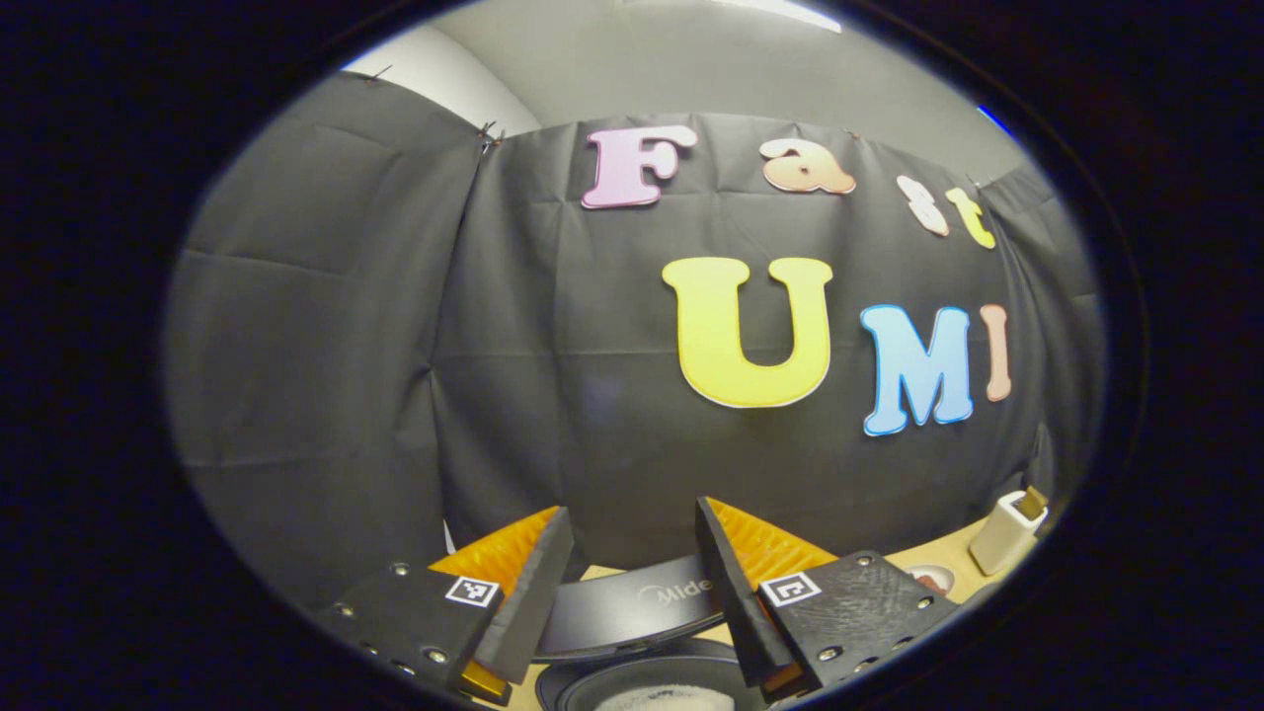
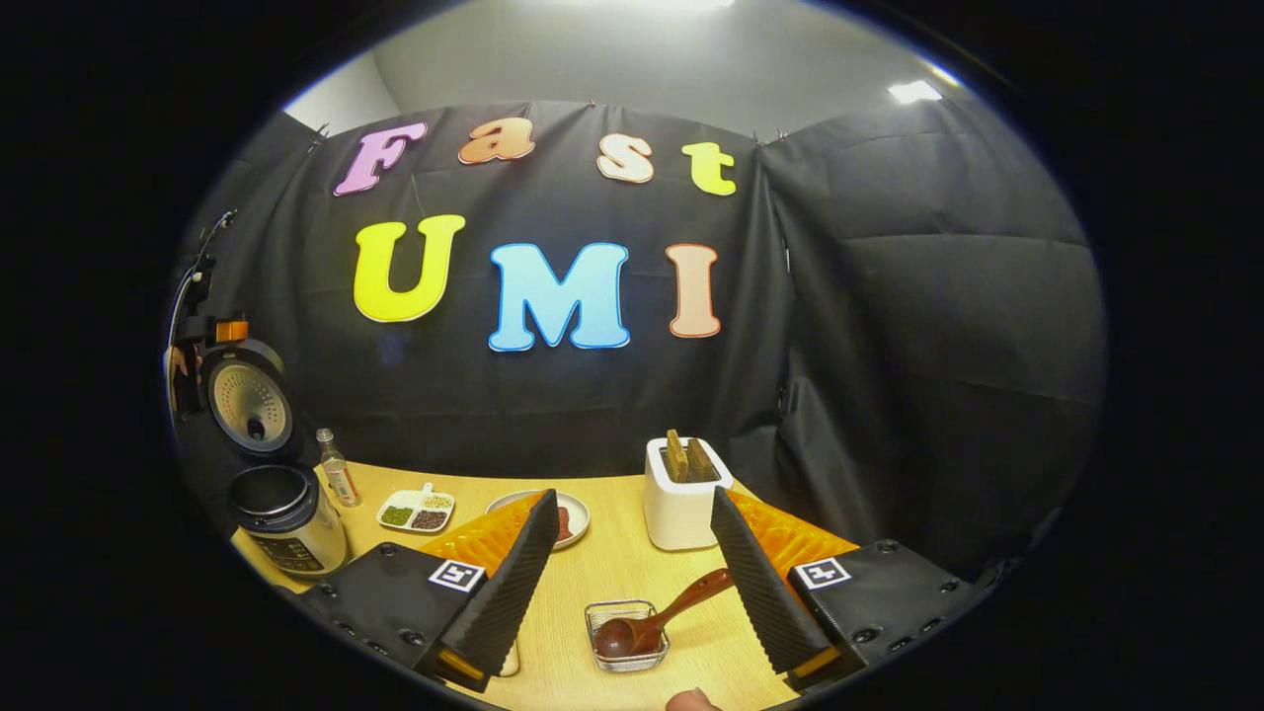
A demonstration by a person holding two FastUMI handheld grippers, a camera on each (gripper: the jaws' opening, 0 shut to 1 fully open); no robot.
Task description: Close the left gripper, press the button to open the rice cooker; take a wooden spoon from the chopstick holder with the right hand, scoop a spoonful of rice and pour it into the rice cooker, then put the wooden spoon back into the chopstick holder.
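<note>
The rice cooker stands open at the table's far left, its round lid raised. In the left gripper view the lid and the pot, with something whitish inside, lie just below my left gripper, which is open and holds nothing. That gripper also shows above the lid in the right gripper view. The wooden spoon rests with its bowl in a small wire holder, handle slanting up to the right. My right gripper hovers open above it, apart from it.
A white toaster with bread stands behind the holder. A small plate, a divided dish of grains and a small bottle sit on the wooden table. A fingertip shows at the bottom edge.
</note>
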